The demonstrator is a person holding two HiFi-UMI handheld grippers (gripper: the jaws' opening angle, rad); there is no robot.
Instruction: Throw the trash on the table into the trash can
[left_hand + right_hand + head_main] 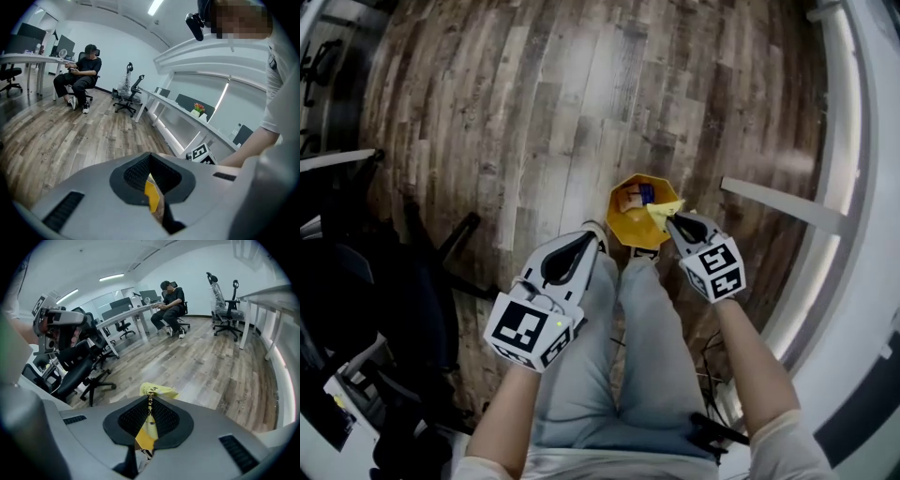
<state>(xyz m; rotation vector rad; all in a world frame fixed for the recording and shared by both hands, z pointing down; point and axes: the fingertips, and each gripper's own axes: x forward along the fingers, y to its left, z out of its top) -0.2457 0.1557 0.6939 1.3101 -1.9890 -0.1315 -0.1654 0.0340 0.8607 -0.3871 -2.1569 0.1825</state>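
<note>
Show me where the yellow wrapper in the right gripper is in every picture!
Head view: middle, the yellow wrapper sticks out of the right gripper over the orange trash can.
Left gripper view: not in it; that yellow scrap is the left gripper's own.
Right gripper view: bottom middle, pinched between the jaws.
Shared landmark: the wood floor.
</note>
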